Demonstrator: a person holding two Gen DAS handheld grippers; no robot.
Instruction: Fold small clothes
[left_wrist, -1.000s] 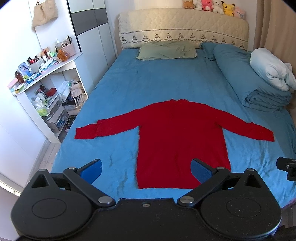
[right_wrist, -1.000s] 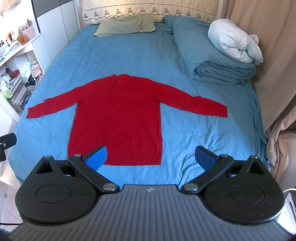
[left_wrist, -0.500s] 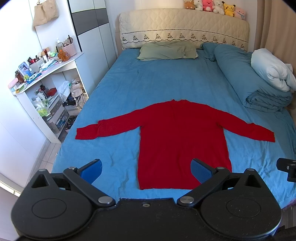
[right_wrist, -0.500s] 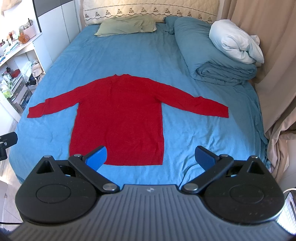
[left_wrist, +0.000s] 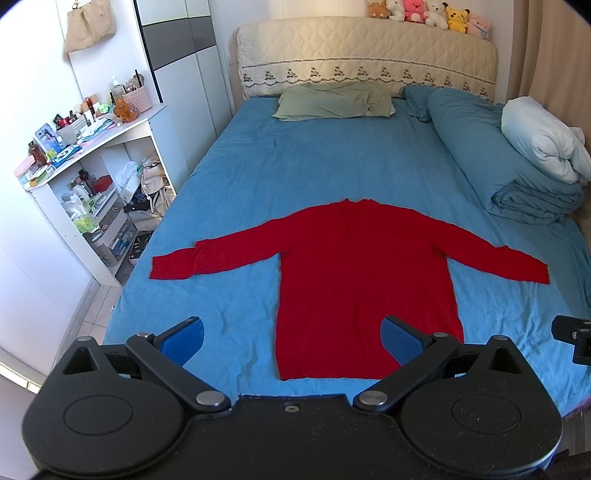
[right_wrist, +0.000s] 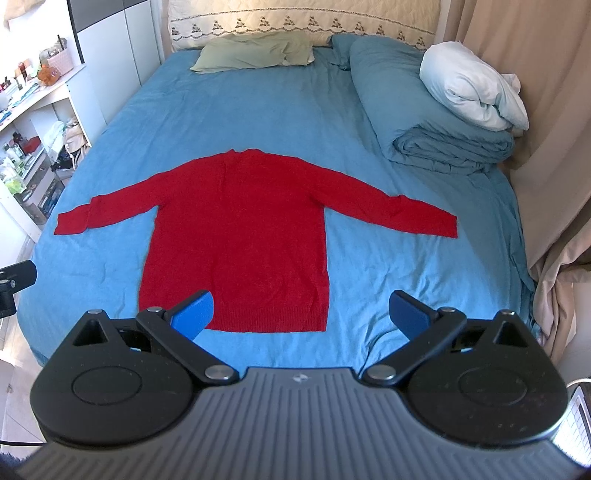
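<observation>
A red long-sleeved sweater (left_wrist: 365, 273) (right_wrist: 240, 229) lies flat on the blue bed sheet (left_wrist: 314, 166) (right_wrist: 240, 110), both sleeves spread out sideways and its hem toward me. My left gripper (left_wrist: 291, 339) hovers open above the near edge of the bed, over the hem's left half. My right gripper (right_wrist: 301, 312) is open too, held above the hem's right corner. Neither one touches the cloth. The right gripper's tip (left_wrist: 572, 334) shows at the right edge of the left wrist view, and the left gripper's tip (right_wrist: 14, 280) at the left edge of the right wrist view.
A rolled blue duvet (left_wrist: 491, 158) (right_wrist: 424, 122) with a white pillow (left_wrist: 539, 144) (right_wrist: 469, 88) fills the bed's right side. A green pillow (left_wrist: 332, 101) lies by the headboard. A cluttered white shelf unit (left_wrist: 92, 184) stands left of the bed; curtains (right_wrist: 535, 110) hang on the right.
Both views have drifted very slightly; the sweater sits a touch lower in frame. The sweater lies unmoved and both grippers stay open.
</observation>
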